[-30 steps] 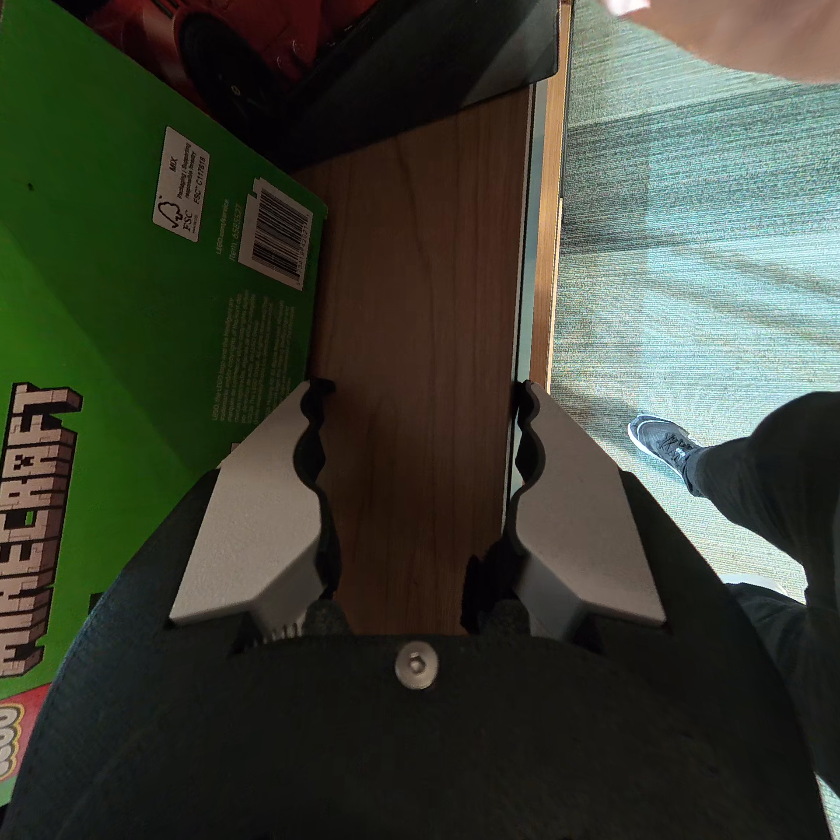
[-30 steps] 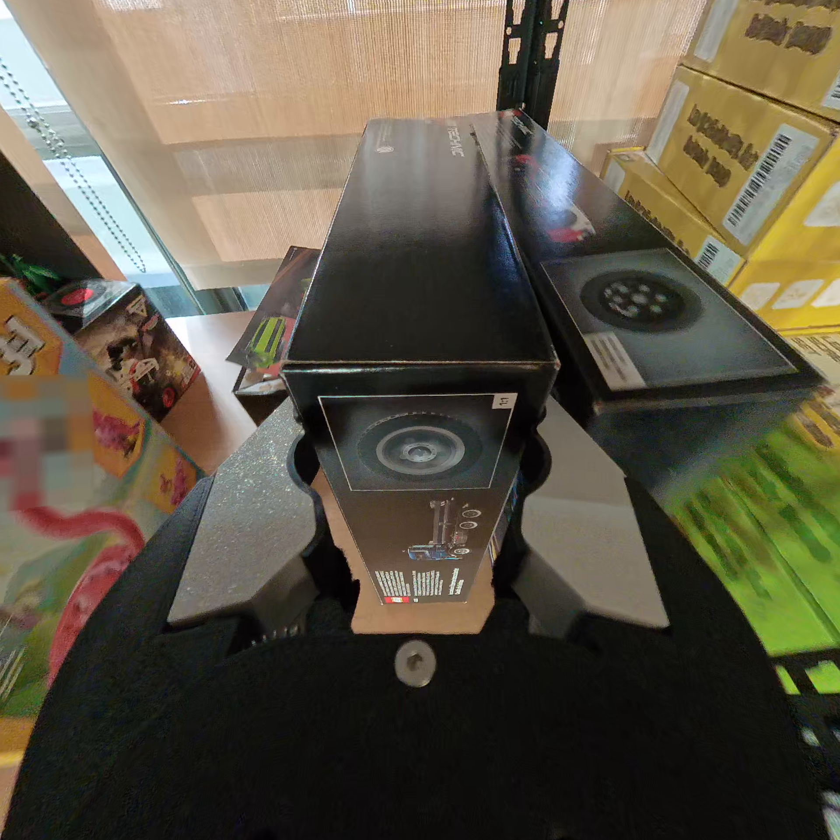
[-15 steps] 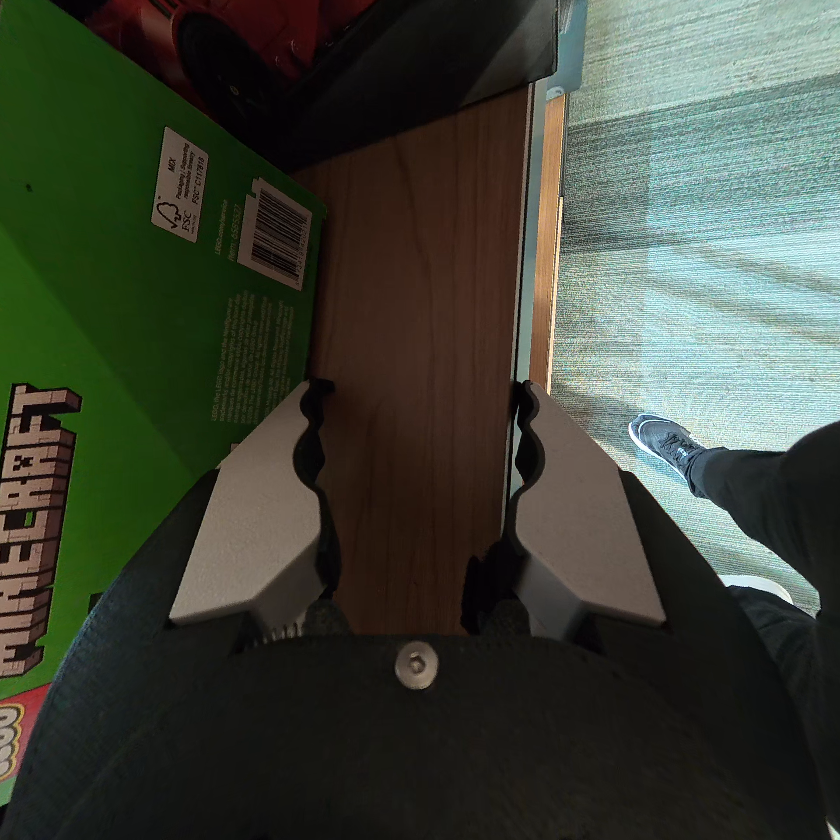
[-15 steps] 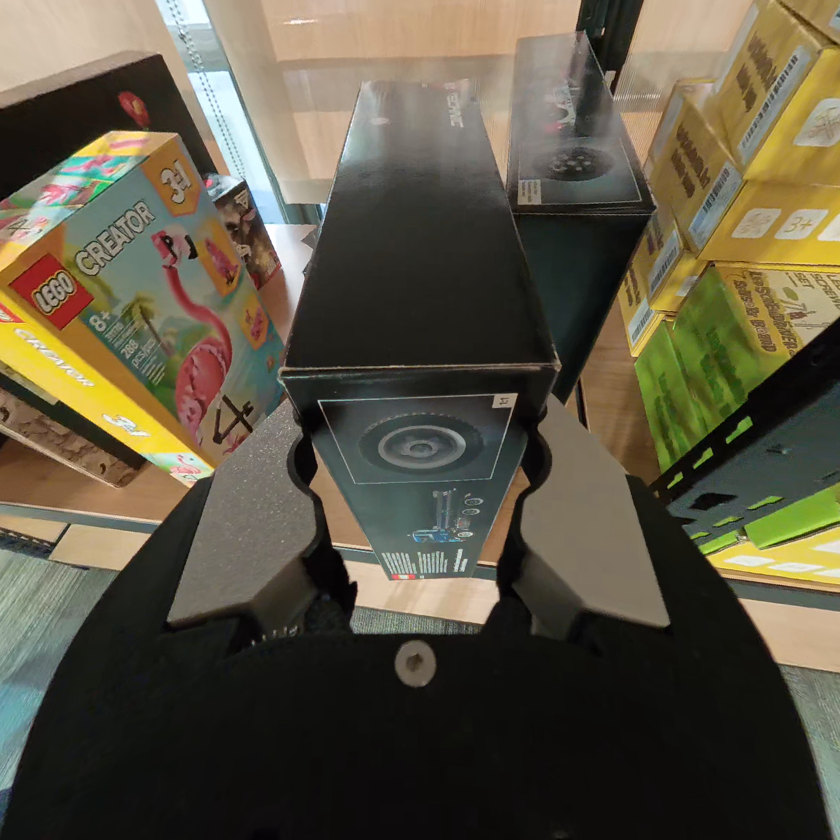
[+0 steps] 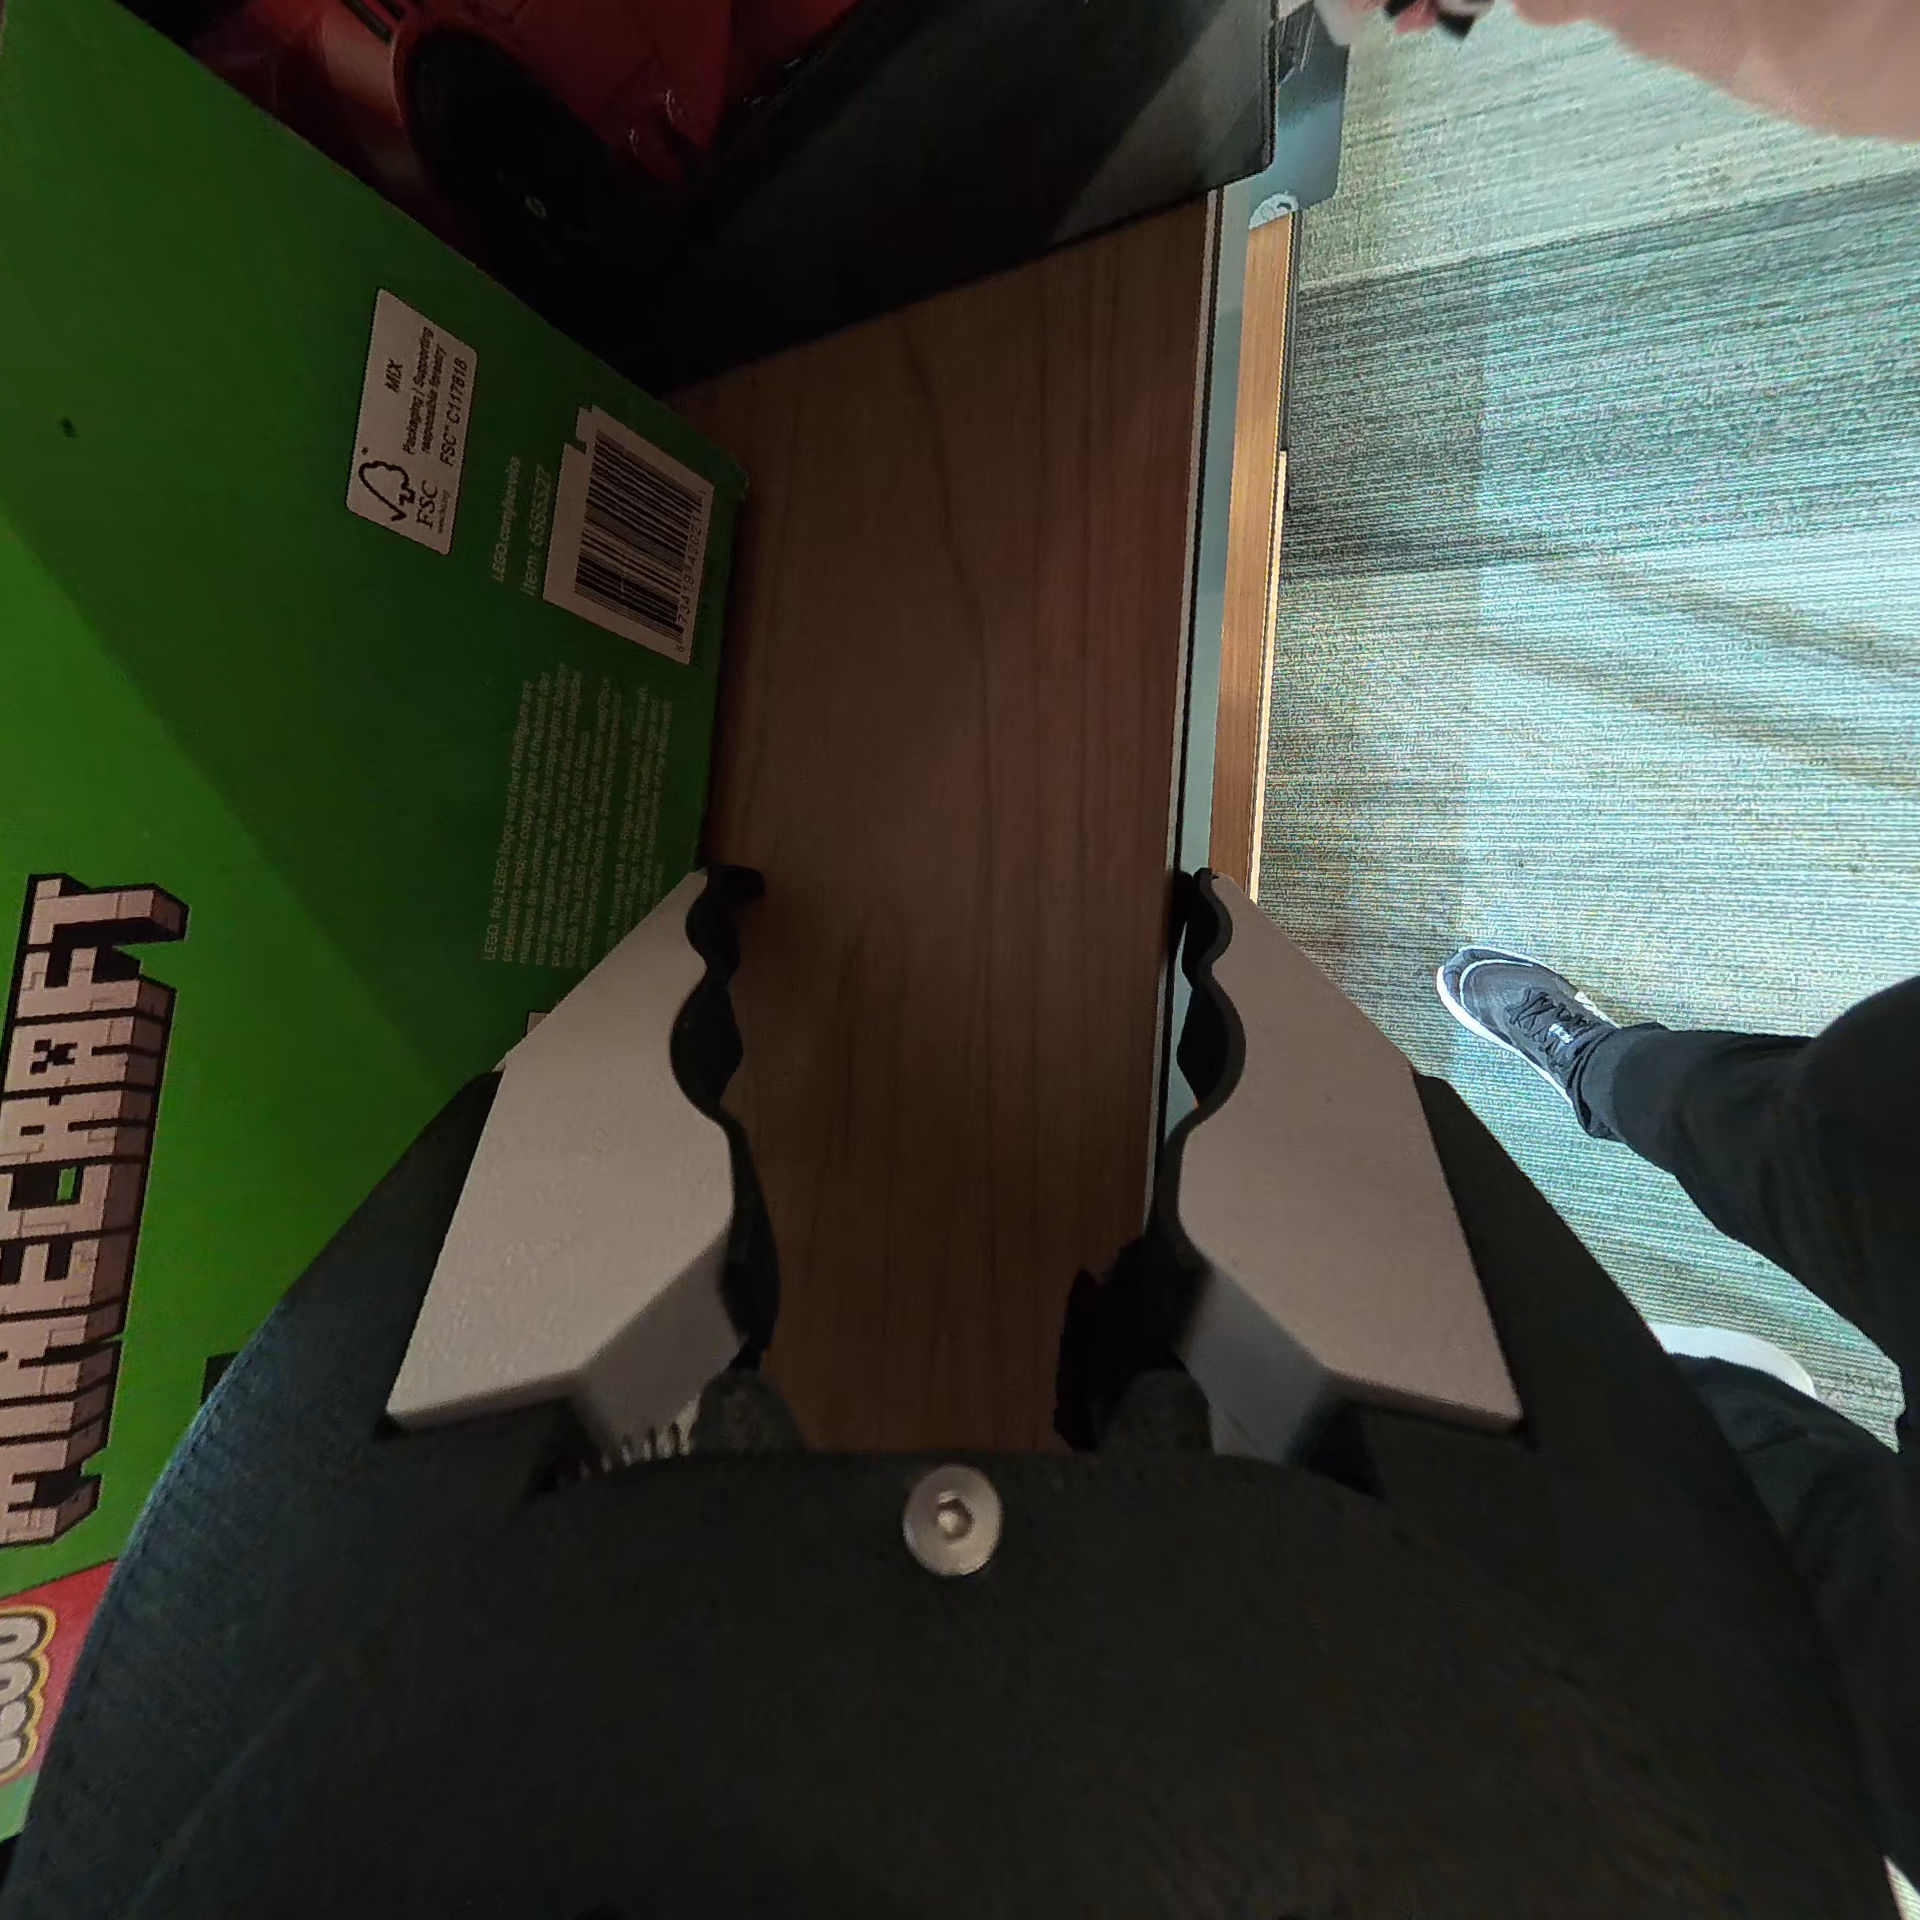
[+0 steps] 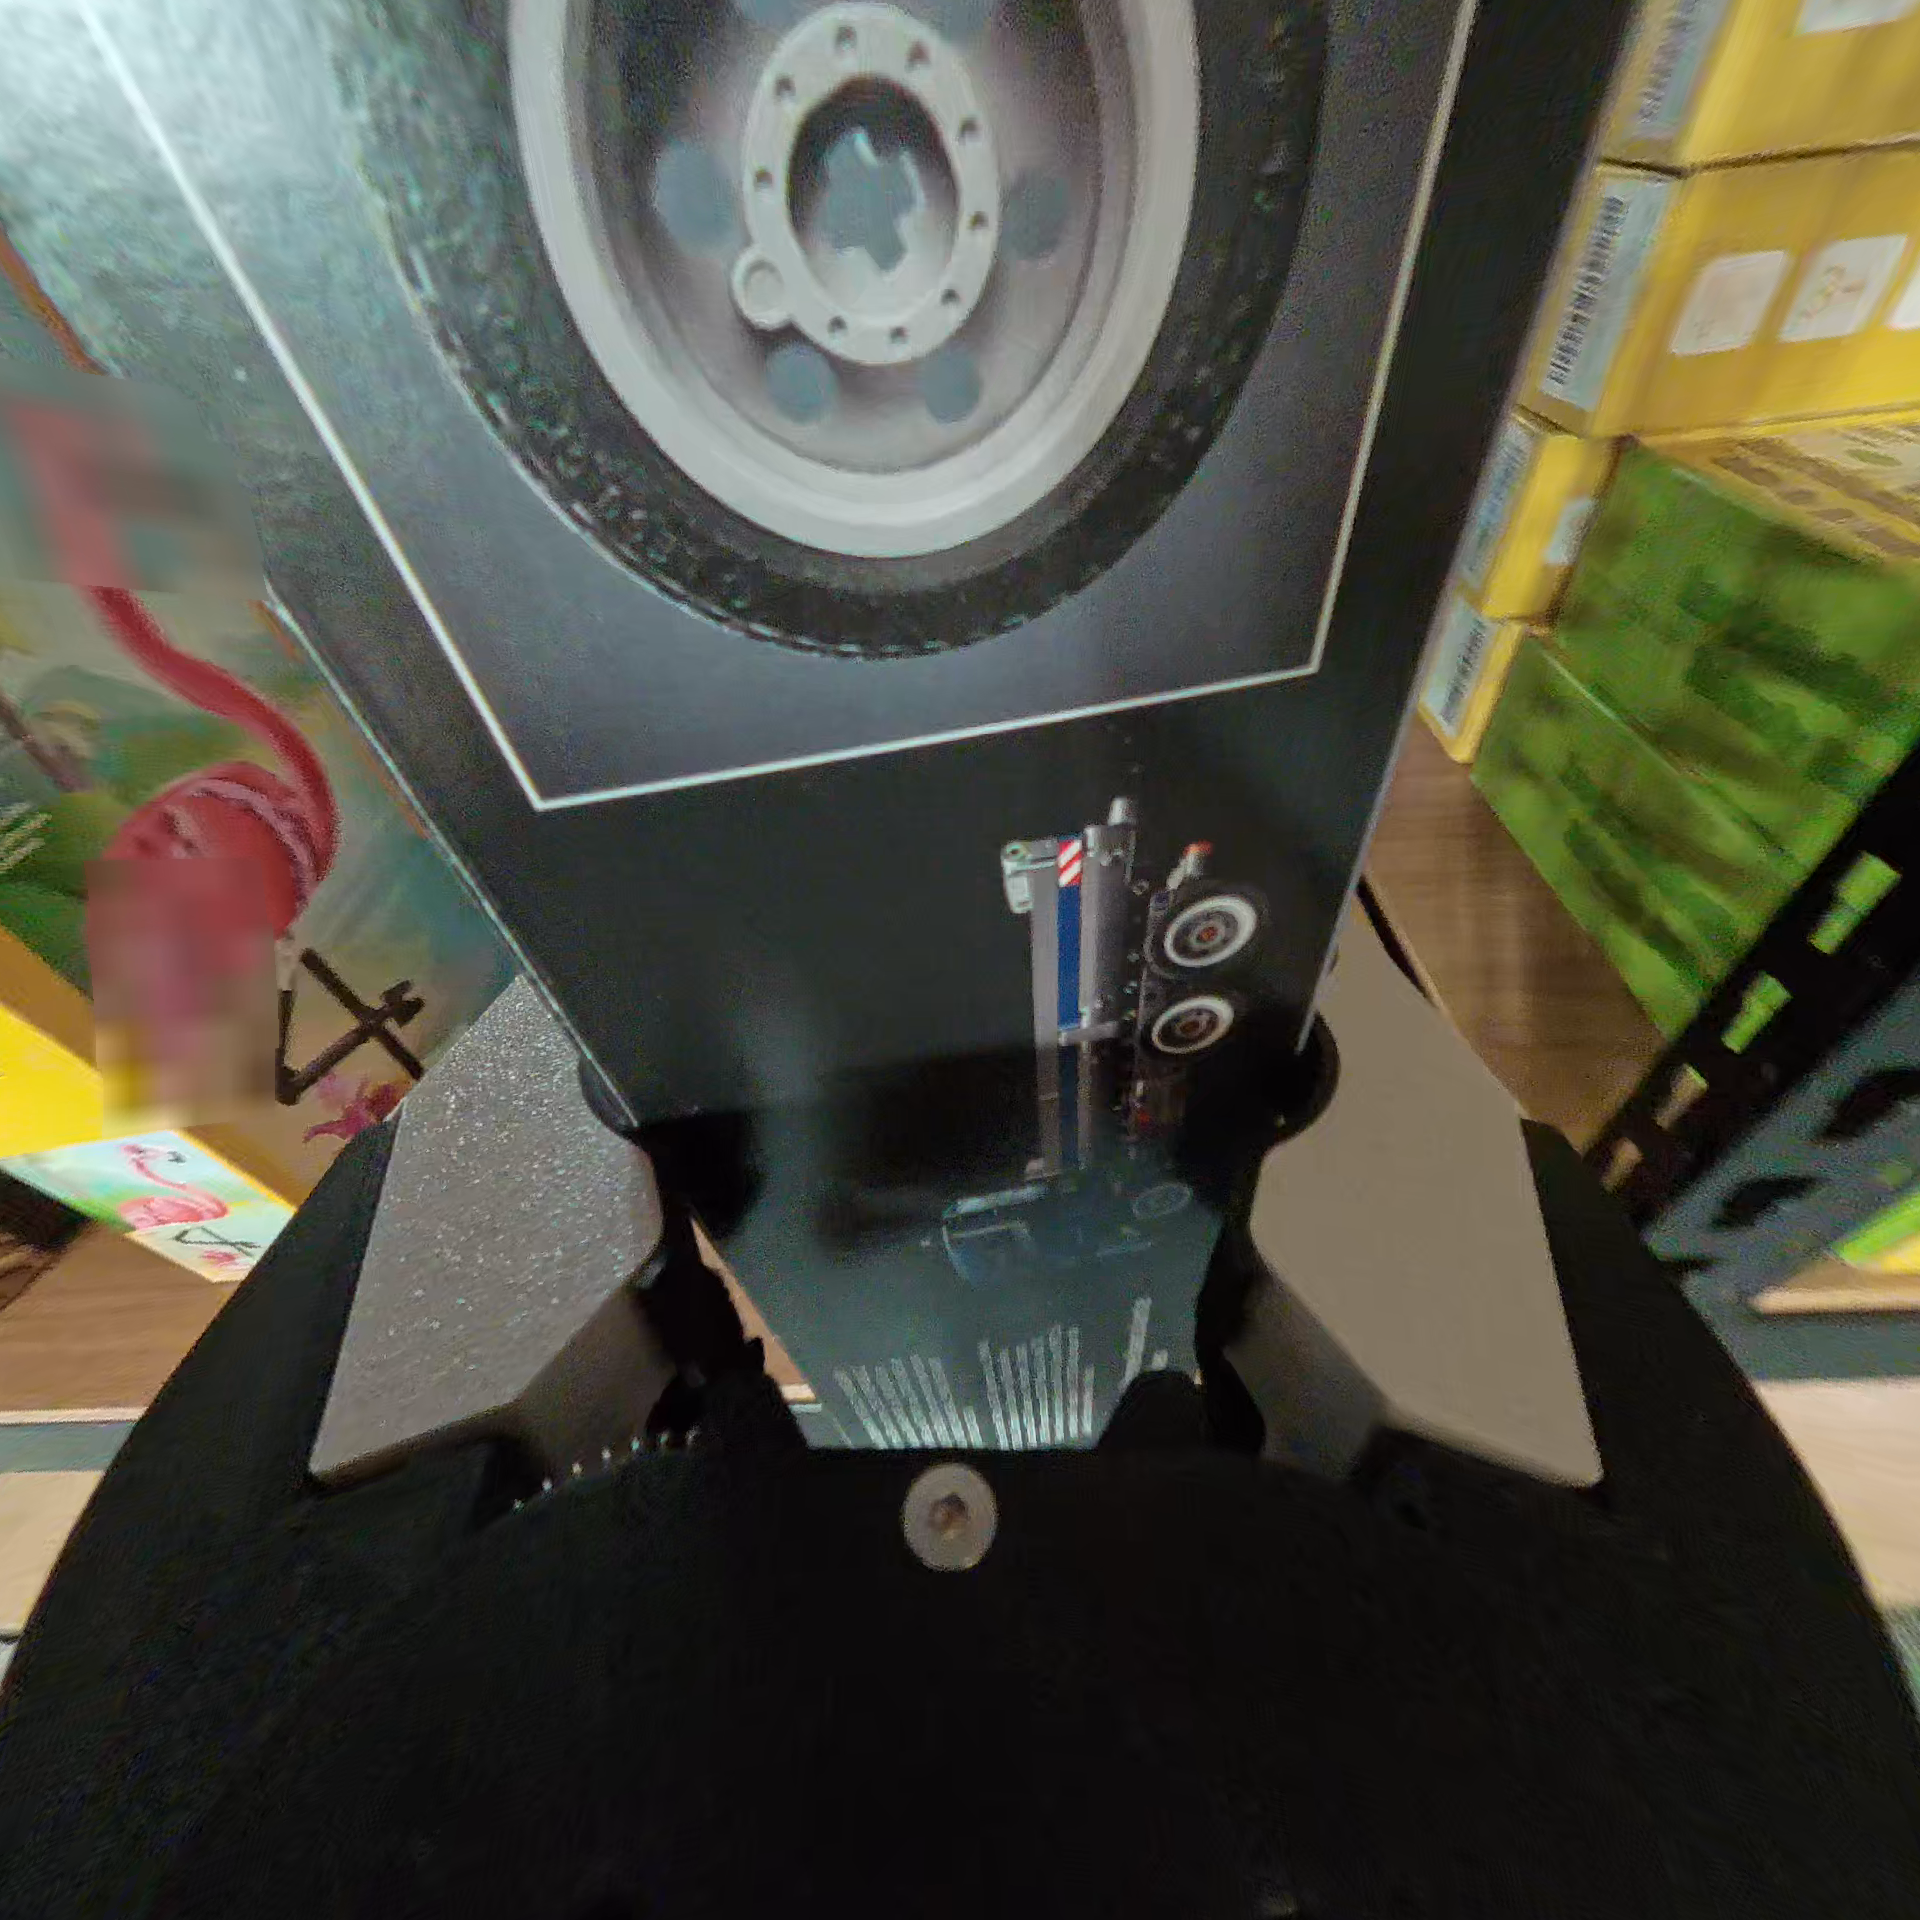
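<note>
In the right wrist view my right gripper (image 6: pixel 956 1070) has its jaws spread wide. A tall black box (image 6: pixel 831 831) with a wheel picture on its end stands between the fingers (image 6: pixel 499 1195), tipped toward the camera so that it fills the view. Its lower end sits deep between the fingers, and the pads no longer clamp it. In the left wrist view my left gripper (image 5: pixel 961 904) is open and empty. It hovers over a bare strip of wooden shelf (image 5: pixel 956 623), its left finger beside a big green box (image 5: pixel 312 727).
A black box with a red car (image 5: pixel 831 125) lies beyond the green one. Carpet (image 5: pixel 1610 623), a person's shoe (image 5: pixel 1517 1013) and a hand (image 5: pixel 1714 52) are right of the shelf edge. A flamingo box (image 6: pixel 208 831) stands left; yellow boxes (image 6: pixel 1766 260), green boxes (image 6: pixel 1714 727) and a black rack (image 6: pixel 1766 1091) stand right.
My right gripper pulled the black box back from the shelf, then its jaws widened and the box tipped toward the camera and slid deeper between the fingers. My left gripper has not moved.
</note>
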A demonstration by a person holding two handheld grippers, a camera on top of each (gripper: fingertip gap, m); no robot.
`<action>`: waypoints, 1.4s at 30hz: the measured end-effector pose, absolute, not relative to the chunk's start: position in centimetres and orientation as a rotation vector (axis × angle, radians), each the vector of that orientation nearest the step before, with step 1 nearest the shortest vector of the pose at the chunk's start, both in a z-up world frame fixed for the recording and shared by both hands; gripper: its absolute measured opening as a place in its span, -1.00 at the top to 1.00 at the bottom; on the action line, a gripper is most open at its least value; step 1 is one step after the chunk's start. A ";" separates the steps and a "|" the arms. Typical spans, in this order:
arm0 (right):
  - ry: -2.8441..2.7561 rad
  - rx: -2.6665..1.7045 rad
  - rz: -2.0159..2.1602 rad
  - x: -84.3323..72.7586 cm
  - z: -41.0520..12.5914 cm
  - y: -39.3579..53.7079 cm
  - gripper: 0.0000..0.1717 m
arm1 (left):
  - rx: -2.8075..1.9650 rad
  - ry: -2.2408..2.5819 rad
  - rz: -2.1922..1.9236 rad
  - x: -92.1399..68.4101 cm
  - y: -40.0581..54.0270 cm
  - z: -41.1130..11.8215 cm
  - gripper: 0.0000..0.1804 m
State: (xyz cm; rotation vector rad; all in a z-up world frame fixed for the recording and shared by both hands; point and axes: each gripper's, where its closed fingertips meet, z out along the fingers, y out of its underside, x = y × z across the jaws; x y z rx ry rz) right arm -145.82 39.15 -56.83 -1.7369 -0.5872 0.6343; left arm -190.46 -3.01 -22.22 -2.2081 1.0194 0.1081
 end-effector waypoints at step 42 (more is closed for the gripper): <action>-0.893 -2.150 0.563 -144.8 -49.6 37.1 -0.32 | -2.204 1.022 0.110 -190.5 -3.0 -22.2 0.05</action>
